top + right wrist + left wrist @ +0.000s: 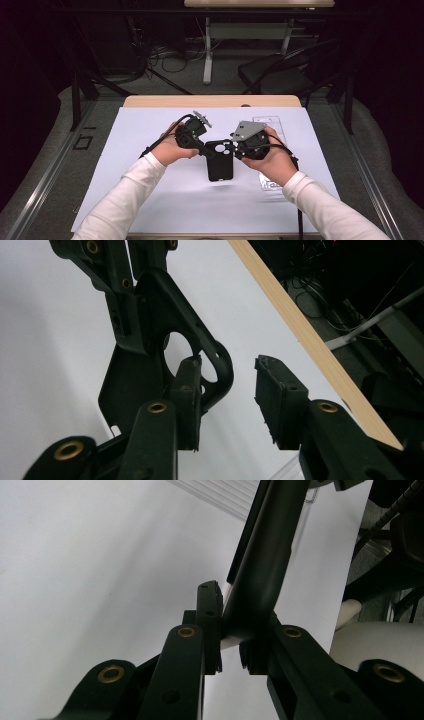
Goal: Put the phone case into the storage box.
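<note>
White long sleeves (125,200), black two-jaw tools with brass-ringed screws (186,631), trailing black cables, grey three-cornered plate (246,130).

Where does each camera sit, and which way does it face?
High view: above the table, looking forward and down; forearms, both hands, left gripper, right gripper.
Left gripper view: along its jaws, clamped on the case.
Right gripper view: along its open jaws, beside the case.
All three share the case.

The phone case (220,160) is black, the table cover (150,200) white, the gripper plate (246,131) grey (sleeves (125,200) white).
</note>
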`<action>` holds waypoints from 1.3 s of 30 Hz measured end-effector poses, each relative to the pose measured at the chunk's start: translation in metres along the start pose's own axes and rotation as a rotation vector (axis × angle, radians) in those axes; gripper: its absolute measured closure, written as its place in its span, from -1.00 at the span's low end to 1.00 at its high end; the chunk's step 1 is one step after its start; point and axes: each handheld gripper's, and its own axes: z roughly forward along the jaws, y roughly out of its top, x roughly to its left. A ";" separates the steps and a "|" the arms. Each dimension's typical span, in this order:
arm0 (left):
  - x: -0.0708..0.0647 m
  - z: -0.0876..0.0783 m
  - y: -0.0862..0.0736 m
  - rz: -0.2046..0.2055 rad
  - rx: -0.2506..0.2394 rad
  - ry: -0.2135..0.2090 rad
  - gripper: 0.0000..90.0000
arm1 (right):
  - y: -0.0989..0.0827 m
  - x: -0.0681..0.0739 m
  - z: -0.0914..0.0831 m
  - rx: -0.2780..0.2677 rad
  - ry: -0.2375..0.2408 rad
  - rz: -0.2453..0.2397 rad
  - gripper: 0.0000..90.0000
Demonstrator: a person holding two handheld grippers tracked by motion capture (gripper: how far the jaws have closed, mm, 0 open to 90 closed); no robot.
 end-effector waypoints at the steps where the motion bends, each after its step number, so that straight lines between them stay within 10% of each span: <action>1: -0.001 0.001 0.001 0.001 0.001 0.000 0.80 | 0.000 0.000 0.000 0.002 -0.004 -0.005 0.46; 18: -0.001 0.001 0.005 -0.002 0.012 -0.006 0.80 | 0.004 0.008 -0.002 0.023 -0.043 -0.126 0.70; 39: 0.000 0.003 0.005 -0.015 0.017 -0.005 0.80 | 0.005 0.010 -0.002 0.041 -0.057 -0.137 0.78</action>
